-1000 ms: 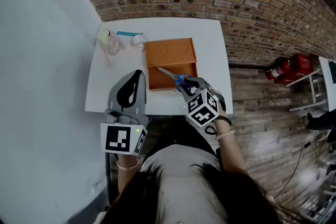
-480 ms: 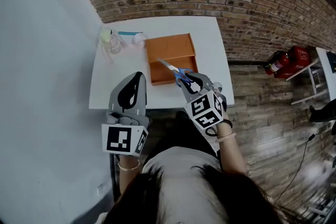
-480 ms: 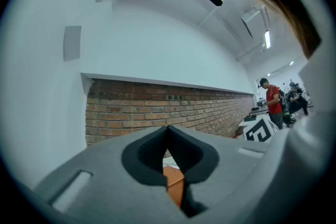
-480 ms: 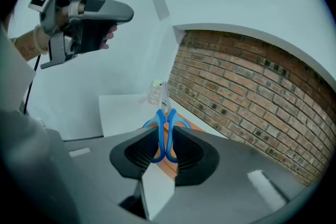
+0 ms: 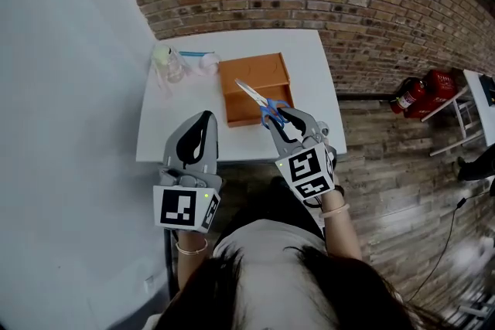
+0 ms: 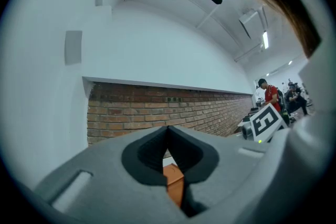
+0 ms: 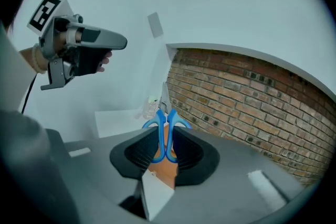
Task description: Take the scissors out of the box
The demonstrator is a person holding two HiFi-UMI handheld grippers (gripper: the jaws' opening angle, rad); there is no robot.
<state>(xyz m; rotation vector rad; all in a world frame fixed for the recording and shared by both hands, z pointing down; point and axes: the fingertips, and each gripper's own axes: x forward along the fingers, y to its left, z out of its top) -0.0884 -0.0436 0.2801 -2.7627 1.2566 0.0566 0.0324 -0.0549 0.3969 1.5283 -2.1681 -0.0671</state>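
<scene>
right gripper (image 5: 285, 118) clamped on scissors (image 5: 259, 100), pads pinching blue handle loops; handles sit between jaws, blades stick out past fingertips. in right gripper view scissors (image 7: 165, 123) run along gripper's own line, blades shut, tip pointing away toward white wall. in head view long axis diagonal: handles lower right at gripper, tip upper left, over near half of orange box (image 5: 251, 69) on white table (image 5: 309, 66). left gripper (image 5: 203, 120) left of box, jaw tips together, nothing between.
</scene>
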